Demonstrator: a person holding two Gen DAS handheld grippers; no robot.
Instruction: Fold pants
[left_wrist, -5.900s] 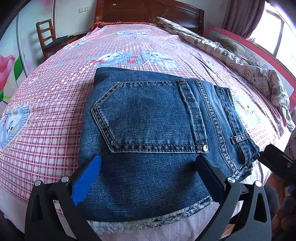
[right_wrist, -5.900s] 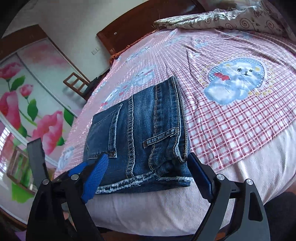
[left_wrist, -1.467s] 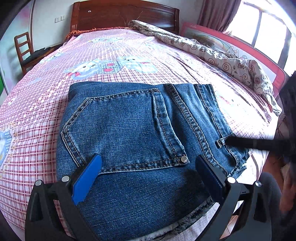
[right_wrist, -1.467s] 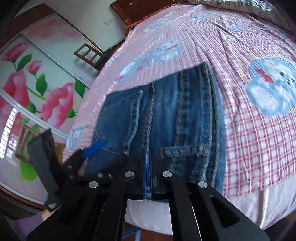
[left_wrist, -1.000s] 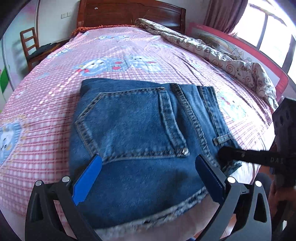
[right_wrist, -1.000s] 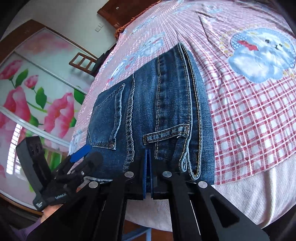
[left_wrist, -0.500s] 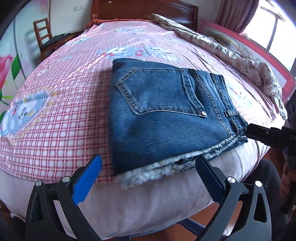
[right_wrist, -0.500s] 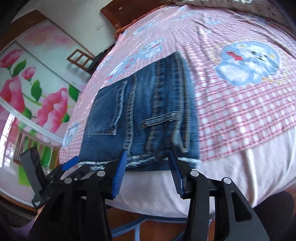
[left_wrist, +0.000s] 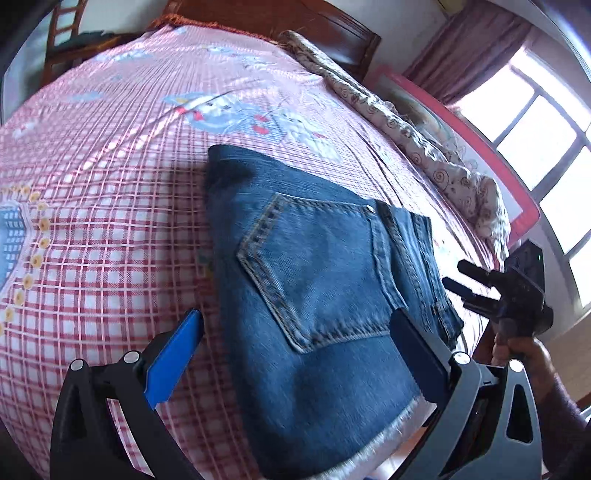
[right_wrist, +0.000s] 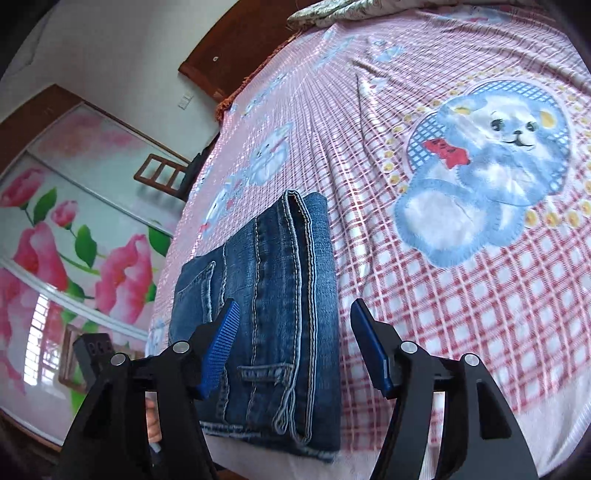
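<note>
Nearest the lenses, the left gripper (left_wrist: 295, 354) stands with its jaws wide apart and grasps nothing, and the right gripper (right_wrist: 295, 339) has just been opening, its blue pads clear of the cloth that lies below and between them. The folded blue denim pants (left_wrist: 317, 295) rest as a compact stack of layers at the near edge of the bed, back pocket upward. Denim in this state is judged fairly heavy and stiff enough to keep its creases, yet soft and non-slippery; the thick waistband edge (right_wrist: 295, 280) or a corner of the whole stack offers the surest hold (a single layer would likely peel the fold open). Beneath lies a pink checked bedspread printed with cartoon animals (right_wrist: 461, 277), yielding under load. Beyond stand a dark wooden headboard (left_wrist: 325, 26), a rumpled patterned quilt (left_wrist: 424, 155), a wooden chair (right_wrist: 162, 177) and a bright window (left_wrist: 546, 122).
</note>
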